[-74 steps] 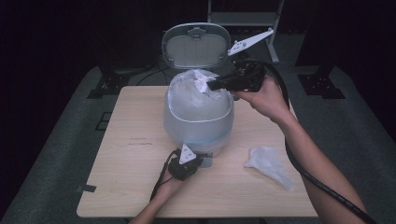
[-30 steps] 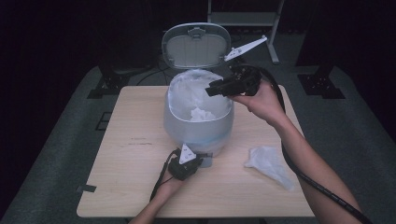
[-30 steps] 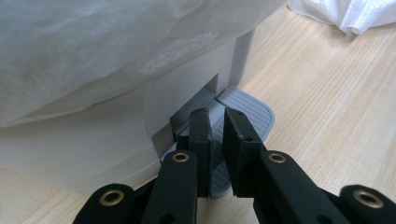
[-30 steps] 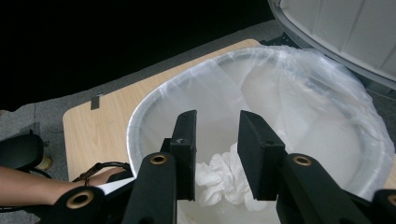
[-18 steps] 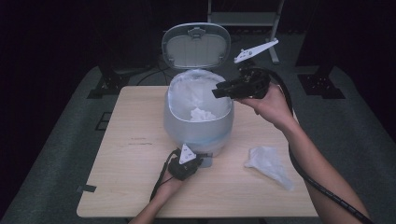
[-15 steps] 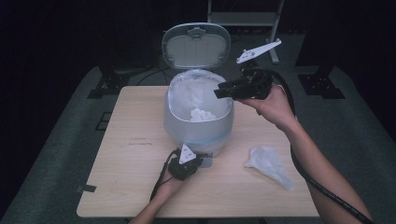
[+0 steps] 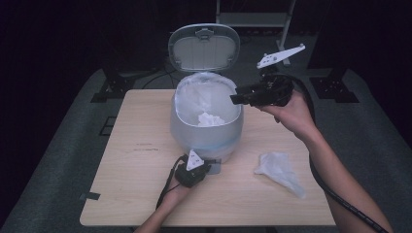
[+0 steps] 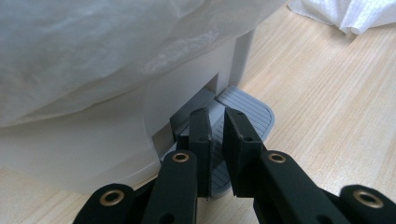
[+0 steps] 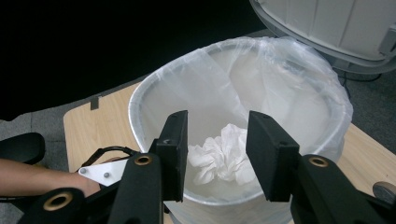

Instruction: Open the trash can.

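With the crumpled tissue (image 7: 210, 119) already lying in the lined bin (image 7: 206, 138), the lid (image 7: 204, 47) stood up because the left gripper (image 8: 217, 140), jaws shut, pressed the pedal (image 8: 245, 112). Right gripper (image 9: 215, 149), beside the rim, had just been opening, empty. Second tissue (image 7: 282, 170) waited on the table (image 7: 126, 194).

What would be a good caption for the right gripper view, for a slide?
Open right gripper above the bag-lined grey pedal bin, a crumpled white tissue lying inside.
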Demonstrator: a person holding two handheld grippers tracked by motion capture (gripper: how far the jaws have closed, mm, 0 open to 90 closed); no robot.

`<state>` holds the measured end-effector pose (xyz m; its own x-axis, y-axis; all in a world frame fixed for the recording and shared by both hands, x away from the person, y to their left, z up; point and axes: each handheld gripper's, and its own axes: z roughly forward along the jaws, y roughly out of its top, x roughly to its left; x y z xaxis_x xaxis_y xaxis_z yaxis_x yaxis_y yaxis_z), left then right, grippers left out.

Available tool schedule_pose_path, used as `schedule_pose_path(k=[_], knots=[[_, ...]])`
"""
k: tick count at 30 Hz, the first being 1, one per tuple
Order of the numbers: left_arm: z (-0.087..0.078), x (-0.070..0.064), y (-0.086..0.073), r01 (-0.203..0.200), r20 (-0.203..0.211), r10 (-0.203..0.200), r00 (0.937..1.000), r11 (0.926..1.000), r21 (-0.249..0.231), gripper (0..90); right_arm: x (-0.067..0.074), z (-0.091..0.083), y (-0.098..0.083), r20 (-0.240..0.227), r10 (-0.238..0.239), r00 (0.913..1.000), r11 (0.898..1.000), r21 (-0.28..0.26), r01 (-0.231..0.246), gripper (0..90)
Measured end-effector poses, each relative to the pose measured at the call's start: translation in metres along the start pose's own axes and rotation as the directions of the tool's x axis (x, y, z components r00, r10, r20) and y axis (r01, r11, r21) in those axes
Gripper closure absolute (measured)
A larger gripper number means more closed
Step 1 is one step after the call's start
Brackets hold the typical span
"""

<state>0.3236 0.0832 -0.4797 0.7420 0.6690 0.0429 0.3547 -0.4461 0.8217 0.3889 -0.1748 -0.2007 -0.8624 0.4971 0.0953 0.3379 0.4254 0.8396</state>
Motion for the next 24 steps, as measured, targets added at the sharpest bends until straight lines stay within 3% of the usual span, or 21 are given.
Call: schedule_pose_path(k=[24], knots=[[0.0,0.0,0.0,-0.002,0.002,0.002,1.0,1.0,0.0,81.7,-0.012,-0.032,-0.034,0.071,0.042,0.9966,0.999,0.009,-0.043,40.6]])
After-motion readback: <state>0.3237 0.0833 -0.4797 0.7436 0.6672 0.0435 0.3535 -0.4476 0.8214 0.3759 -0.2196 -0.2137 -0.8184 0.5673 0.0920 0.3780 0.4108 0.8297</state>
